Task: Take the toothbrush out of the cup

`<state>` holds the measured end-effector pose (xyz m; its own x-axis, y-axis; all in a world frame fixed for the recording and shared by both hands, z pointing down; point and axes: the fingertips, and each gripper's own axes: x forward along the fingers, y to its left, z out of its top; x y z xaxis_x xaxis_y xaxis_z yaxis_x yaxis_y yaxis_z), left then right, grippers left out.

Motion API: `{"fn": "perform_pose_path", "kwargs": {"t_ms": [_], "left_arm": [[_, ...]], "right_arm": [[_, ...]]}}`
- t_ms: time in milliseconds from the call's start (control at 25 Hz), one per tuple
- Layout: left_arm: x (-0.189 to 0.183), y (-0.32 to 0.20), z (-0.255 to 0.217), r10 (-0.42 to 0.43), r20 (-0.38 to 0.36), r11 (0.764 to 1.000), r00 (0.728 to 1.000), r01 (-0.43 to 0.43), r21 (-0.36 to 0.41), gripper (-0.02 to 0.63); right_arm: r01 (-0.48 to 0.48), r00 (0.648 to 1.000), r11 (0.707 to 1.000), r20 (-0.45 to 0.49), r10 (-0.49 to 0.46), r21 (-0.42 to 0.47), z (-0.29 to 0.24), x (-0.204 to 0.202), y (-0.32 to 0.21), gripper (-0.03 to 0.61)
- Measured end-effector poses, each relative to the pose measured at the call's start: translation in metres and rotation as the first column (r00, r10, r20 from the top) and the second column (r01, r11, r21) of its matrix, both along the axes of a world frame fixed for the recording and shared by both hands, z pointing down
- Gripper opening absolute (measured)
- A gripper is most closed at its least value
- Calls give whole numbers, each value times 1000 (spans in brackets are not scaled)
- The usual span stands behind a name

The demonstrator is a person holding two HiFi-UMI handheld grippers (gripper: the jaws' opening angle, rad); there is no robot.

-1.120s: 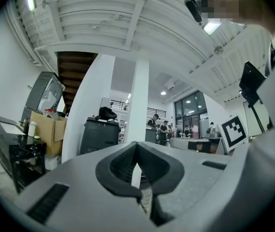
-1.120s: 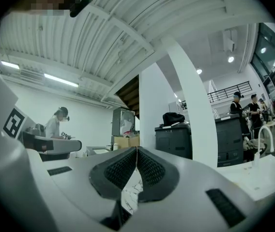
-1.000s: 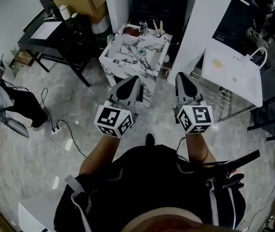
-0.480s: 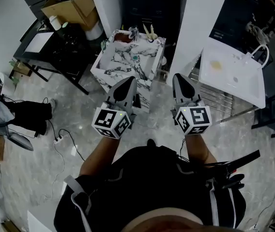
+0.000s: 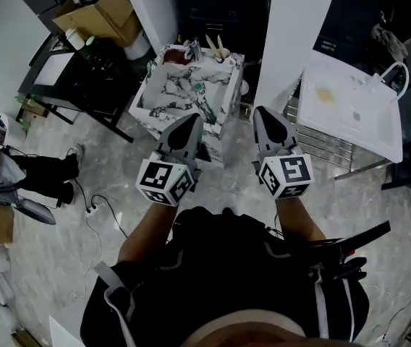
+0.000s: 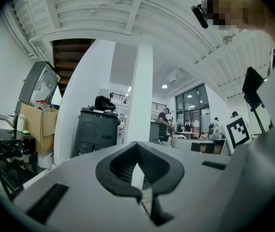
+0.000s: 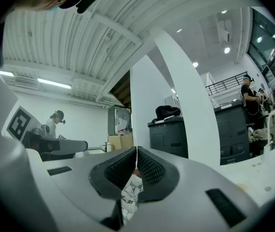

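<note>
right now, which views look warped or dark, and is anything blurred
Head view: dim and underexposed, edges bent, yet the marble sink is sharp. Left gripper view: strong fisheye, black corners, the pillar bows, near jaws soft. Right gripper view: same fisheye, ceiling lamps show as small bright spots.

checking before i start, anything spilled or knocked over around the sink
Nothing at the sink looks knocked over; the toothbrushes stand upright at its back edge. The one oddity is a yellowish stain on the white counter to the right; what it is can't be told.
</note>
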<state>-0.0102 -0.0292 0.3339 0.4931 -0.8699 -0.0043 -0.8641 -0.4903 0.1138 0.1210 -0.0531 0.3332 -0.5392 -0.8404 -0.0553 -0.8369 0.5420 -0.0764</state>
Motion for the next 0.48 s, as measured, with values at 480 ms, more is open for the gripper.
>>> {"fn": "perform_pose_path", "kwargs": {"t_ms": [480], "left_arm": [[-37,-47,12,19,-32,1000,999,-19,-17,3]], "right_arm": [[-24,999,1000,-21,23,-6,8,-34,-37,24]]}}
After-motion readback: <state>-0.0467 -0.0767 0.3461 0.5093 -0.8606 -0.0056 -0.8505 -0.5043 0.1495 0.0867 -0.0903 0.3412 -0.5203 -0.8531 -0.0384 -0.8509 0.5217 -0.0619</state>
